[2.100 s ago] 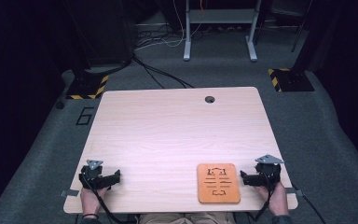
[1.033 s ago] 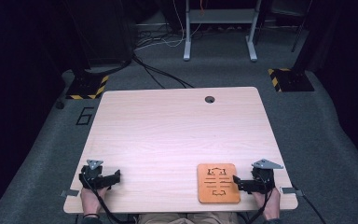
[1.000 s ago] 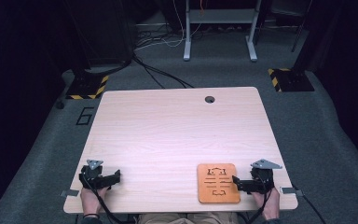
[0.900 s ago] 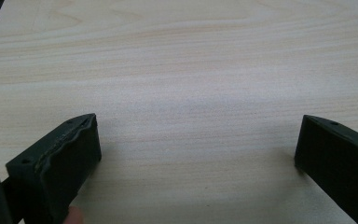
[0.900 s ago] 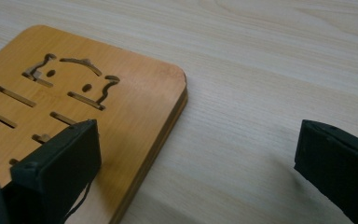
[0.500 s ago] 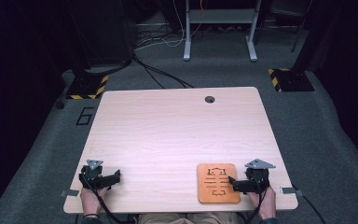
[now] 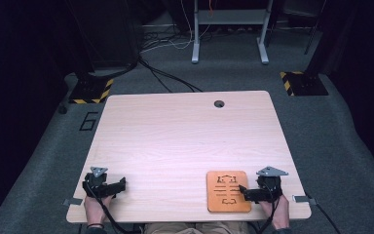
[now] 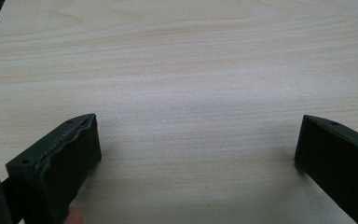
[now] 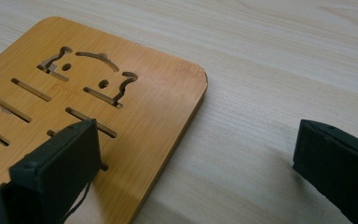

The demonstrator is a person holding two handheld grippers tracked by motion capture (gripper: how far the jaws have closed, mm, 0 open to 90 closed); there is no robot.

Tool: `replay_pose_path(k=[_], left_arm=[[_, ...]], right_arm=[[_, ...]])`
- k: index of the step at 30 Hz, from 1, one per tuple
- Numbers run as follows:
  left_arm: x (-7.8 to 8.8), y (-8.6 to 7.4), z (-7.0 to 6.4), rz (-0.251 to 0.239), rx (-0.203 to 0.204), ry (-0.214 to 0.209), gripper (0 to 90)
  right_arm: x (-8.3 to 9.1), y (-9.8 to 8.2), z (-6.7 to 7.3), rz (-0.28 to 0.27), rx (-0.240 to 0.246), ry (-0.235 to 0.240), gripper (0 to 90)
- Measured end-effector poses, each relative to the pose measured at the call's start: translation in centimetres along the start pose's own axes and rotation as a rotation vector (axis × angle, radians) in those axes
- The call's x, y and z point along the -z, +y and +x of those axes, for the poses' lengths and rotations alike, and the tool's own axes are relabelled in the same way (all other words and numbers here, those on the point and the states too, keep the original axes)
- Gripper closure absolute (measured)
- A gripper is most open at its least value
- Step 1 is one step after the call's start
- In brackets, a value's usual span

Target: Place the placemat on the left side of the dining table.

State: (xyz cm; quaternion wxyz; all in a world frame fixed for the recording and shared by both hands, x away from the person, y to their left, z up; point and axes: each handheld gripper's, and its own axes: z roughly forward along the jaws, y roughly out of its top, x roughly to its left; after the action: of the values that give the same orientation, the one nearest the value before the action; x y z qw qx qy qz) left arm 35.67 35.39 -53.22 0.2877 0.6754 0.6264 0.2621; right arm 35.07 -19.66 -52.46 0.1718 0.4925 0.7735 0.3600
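A light wooden table (image 7: pixel 185 146) is seen from above, with a person's forearms entering from the near edge. Going left to right: the left gripper (image 7: pixel 122 185) rests near the table's near-left corner, about 7 o'clock from the table's middle, its jaws spread wide over bare wood with nothing between them. It lies well apart from everything else.

Further right, at about 5 o'clock from the table's middle, an orange wooden board (image 7: pixel 228 190) lies flat near the front edge. It is a rounded rectangle with cut-out slots and a small face pattern. Its long axis runs from the person toward the far side of the table, 6 to 12 o'clock.

Rightmost, the right gripper (image 7: pixel 241 188) sits at the board's right edge, pointing toward 9 o'clock. In the right gripper view (image 9: pixel 193 161) its jaws are wide open: the left jaw hangs above the board's surface, the right jaw over bare table, with the board's (image 9: pixel 98 107) long right edge running between them.

Judged from this, the right hand is far nearer. The board lies directly ahead of it, and closing would likely need the jaws turned or lowered to take the thin edge.
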Motion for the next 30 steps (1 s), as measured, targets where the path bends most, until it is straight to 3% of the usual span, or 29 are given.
replay_pose_path(k=[11, 30], left_arm=[[0.0, 0.0, 0.0, 0.0, 0.0, 0.0, 0.0], [0.0, 0.0, 0.0, 0.0, 0.0, 0.0, 0.0]], right_arm=[[0.4, -0.3, -0.9, 0.018, -0.032, 0.013, 0.0], [0.7, -0.5, -2.0, 0.024, -0.005, 0.033, 0.0]])
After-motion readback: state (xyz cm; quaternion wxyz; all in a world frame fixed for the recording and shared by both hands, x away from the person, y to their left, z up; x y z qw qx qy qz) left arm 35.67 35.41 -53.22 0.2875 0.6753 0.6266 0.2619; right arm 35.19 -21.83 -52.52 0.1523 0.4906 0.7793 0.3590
